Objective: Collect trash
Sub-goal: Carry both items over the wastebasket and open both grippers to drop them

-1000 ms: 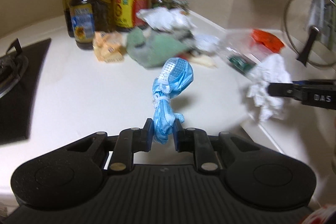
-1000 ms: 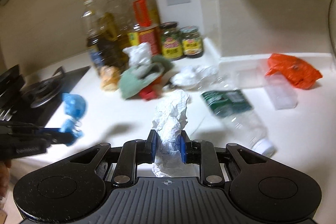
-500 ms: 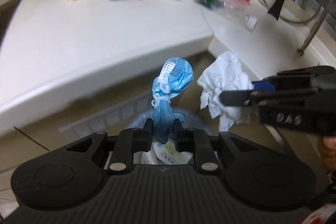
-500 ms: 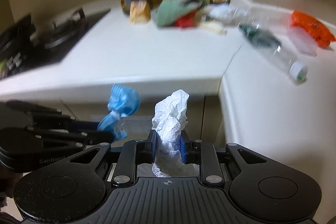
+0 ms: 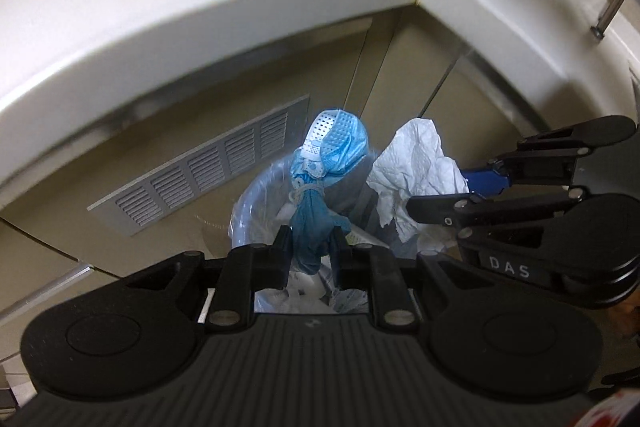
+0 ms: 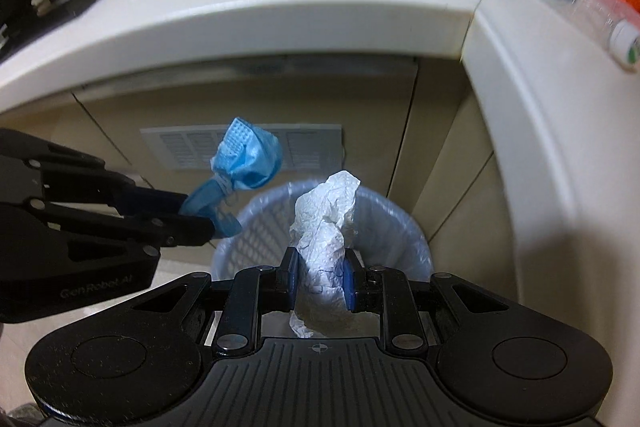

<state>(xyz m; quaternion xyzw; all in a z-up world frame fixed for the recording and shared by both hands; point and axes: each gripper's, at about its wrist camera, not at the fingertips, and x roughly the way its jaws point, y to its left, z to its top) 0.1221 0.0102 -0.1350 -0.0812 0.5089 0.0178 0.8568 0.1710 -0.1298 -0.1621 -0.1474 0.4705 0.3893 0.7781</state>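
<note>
Left tool (image 5: 310, 251) pinching blue mask (image 5: 332, 155), right tool (image 6: 320, 281) pinching white tissue (image 6: 324, 223), both seemingly above lined bin (image 6: 396, 223).

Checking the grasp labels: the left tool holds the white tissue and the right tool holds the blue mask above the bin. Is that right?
The items are swapped. The left tool holds the blue mask; the right tool holds the white tissue, both above the bin. Each wrist view shows it.

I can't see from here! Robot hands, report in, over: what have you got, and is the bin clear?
Left gripper shut on blue mask. Right gripper shut on white tissue. Both above lined bin. Nothing blocking its mouth, over.
</note>
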